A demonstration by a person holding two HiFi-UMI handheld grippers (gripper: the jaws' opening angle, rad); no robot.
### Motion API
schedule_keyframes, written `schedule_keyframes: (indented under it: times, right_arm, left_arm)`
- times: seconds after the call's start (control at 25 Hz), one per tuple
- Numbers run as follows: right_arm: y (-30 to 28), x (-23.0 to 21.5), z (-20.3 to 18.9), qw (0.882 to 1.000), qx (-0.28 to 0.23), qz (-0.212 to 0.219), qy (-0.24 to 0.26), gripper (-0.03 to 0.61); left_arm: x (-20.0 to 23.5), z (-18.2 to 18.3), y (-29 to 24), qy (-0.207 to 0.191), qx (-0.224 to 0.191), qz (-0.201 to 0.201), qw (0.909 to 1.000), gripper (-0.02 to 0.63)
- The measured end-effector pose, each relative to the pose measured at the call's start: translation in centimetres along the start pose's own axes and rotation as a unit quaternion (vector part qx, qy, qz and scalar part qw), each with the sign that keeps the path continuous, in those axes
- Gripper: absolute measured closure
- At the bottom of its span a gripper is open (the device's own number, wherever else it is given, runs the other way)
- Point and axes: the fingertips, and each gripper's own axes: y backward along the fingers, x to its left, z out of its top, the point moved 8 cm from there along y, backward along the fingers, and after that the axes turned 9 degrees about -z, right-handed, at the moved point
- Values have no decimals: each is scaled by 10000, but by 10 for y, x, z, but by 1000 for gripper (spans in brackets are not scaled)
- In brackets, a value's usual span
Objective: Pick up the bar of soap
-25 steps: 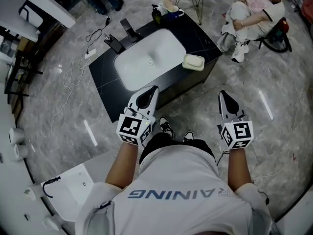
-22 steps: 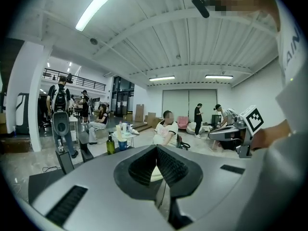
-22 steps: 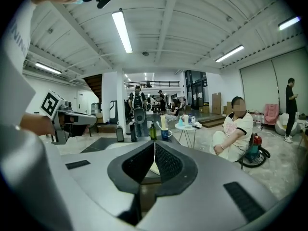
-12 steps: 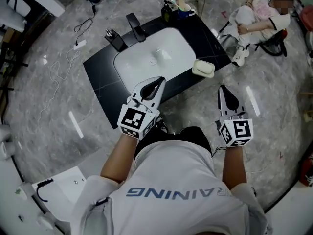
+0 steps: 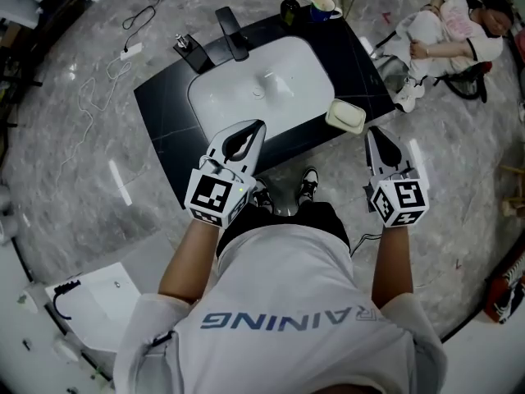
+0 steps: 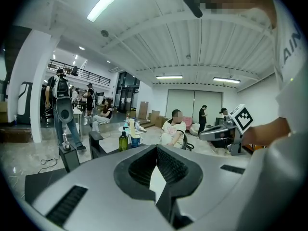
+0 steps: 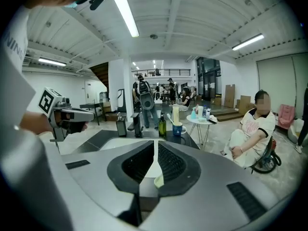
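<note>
Countertop (image 5: 164, 121) corner: soap (image 5: 345, 116) near right gripper (image 5: 374, 135)

Bar of soap (image 7: 158, 180): only a pale sliver shows between the jaws of the right gripper (image 7: 155, 148); left gripper (image 5: 258, 127) hides the counter's (image 5: 164, 113) near edge

- The left gripper (image 6: 157, 147) fills the bottom of the frame, its jaws tip to tip with nothing between them.
- A sliver of white sink (image 6: 157, 183) shows through the wedge below the tips.
- Past the jaws, a green bottle (image 6: 123, 140) stands just beside a blue cup (image 6: 135, 140).
- A black faucet (image 6: 96, 145) rises to the left, over the dark counter (image 6: 43, 184).
- A seated person (image 6: 174, 131) is behind.
- The right gripper (image 6: 202, 135) is held level at the right edge.
</note>
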Motion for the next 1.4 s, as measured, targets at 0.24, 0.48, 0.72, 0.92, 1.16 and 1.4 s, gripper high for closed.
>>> schedule_keyframes:
  times: [0.24, 0.48, 0.72, 0.92, 1.16, 1.4]
  right_arm:
    - [-39, -25, -13, 9948, 477, 500, 744, 471]
    - [-87, -37, -39, 9717, 1469, 897, 1620, 399]
    - [-145, -43, -90, 9324, 2670, 1247, 2092, 357]
    - [-171, -42, -116, 9042, 3194, 1384, 2476, 347]
    - [-186, -35, -127, 8824, 3648, 1534, 2547, 336]
    - [-191, -27, -127, 8508, 3892, 1246, 3304, 331]
  left_arm:
    - [-17, -6, -33, 165, 193, 231, 9994, 606]
    - [-25, -14, -52, 215, 212, 572, 9979, 606]
    - [-28, -28, -55, 403, 318, 828, 9952, 606]
    - [-22, -40, -51, 593, 427, 1072, 9915, 606]
    - [-14, -48, -50, 676, 488, 1170, 9896, 606]
    - [-9, -51, -50, 711, 466, 1176, 9894, 606]
